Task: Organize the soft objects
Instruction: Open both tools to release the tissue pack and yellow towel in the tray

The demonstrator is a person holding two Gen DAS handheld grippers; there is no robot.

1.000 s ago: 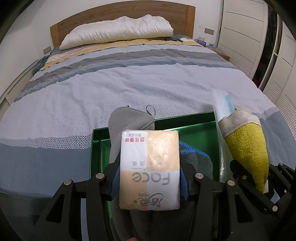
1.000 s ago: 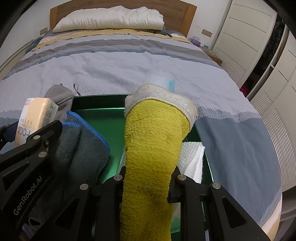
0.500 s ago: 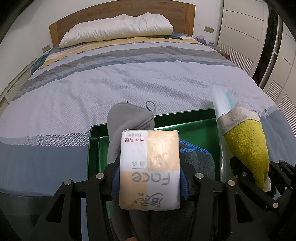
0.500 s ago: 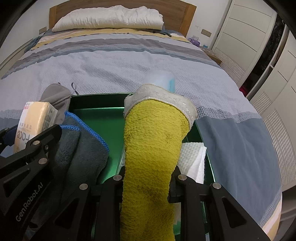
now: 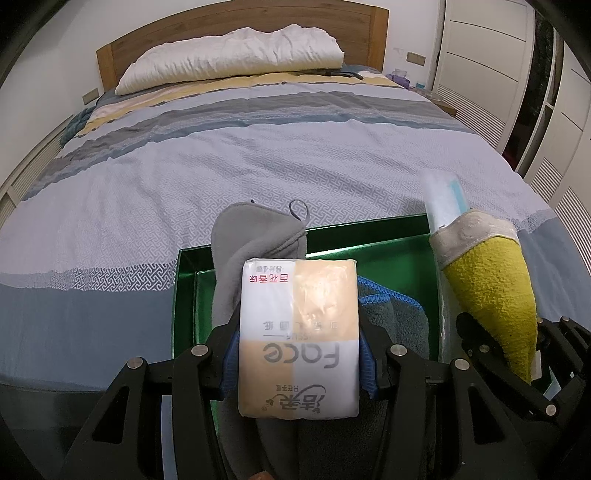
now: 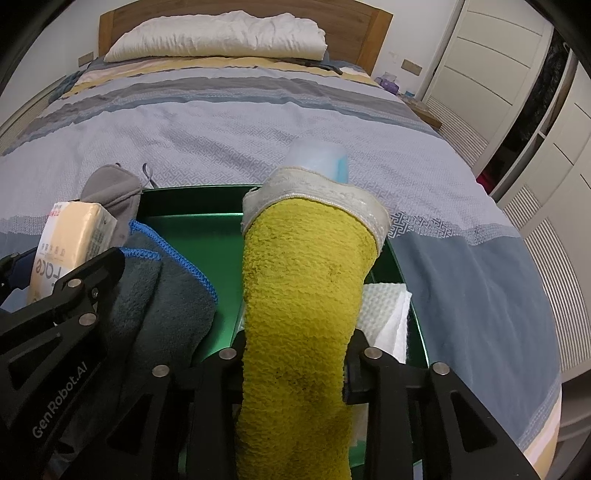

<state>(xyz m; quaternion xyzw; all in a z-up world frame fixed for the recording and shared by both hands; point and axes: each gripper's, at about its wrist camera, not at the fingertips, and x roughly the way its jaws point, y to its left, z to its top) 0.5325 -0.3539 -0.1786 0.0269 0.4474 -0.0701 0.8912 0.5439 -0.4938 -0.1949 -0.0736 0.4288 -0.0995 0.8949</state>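
My left gripper [image 5: 298, 345] is shut on a tissue pack [image 5: 299, 332] printed "Face", held above a green tray [image 5: 184, 273] on the bed. My right gripper [image 6: 295, 354] is shut on a yellow cloth [image 6: 303, 288] with a pale trim, together with a clear packet of blue-edged face masks [image 6: 317, 158] behind it. The yellow cloth [image 5: 491, 291] and the masks [image 5: 443, 199] also show in the left wrist view. In the tray lie a dark grey towel with blue edging [image 6: 159, 295], a light grey cloth [image 5: 251, 240] and a white paper towel [image 6: 384, 310].
The tray rests on a striped bedspread [image 5: 258, 147] near the foot of the bed. A white pillow [image 5: 229, 55] lies by the wooden headboard [image 5: 240, 18]. White wardrobe doors [image 6: 498, 74] stand to the right, and a nightstand with small items [image 6: 391, 81].
Both grippers have lifted slightly with their loads. The tray and the cloths in it sit lower in both views. The holds are unchanged.
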